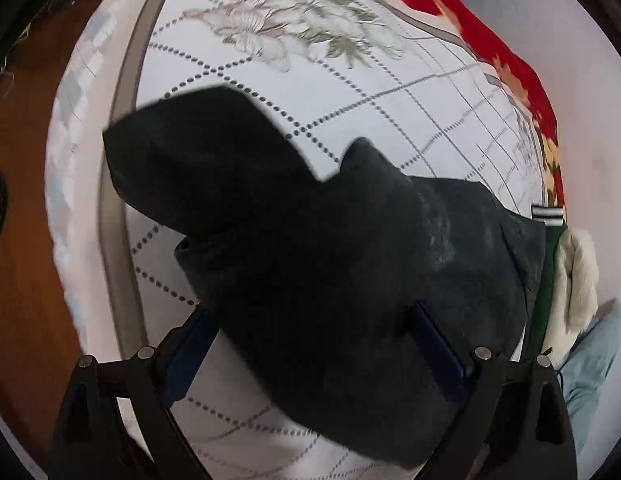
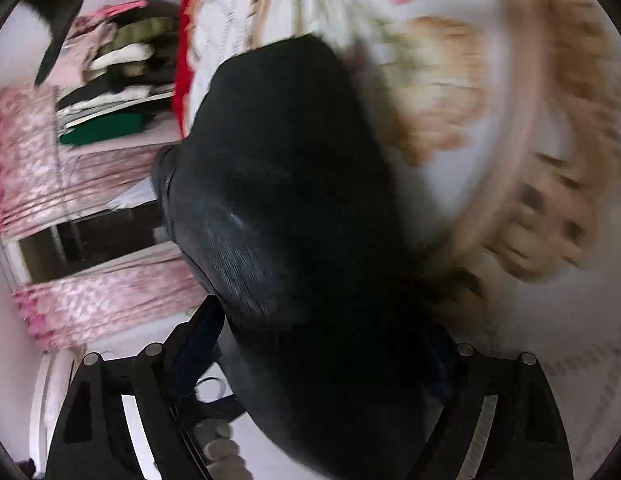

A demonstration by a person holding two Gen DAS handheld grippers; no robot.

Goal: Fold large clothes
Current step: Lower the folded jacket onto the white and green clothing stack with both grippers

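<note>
1. Now the dark garment (image 1: 310, 264) hangs over the bed (image 1: 390, 120), between both grippers.
2. Left gripper (image 1: 310, 352) fingers clamp its cloth.
3. Right gripper (image 2: 322, 364) fingers clamp it too.
4. Its long side stretches away from the fingers, toward the bed.

The left gripper (image 1: 310, 352) has its two black fingers (image 1: 182, 360) spread wide, with dark cloth bunched between them. The right gripper (image 2: 322, 360) is likewise spread around dark cloth, its view motion-blurred.
</note>
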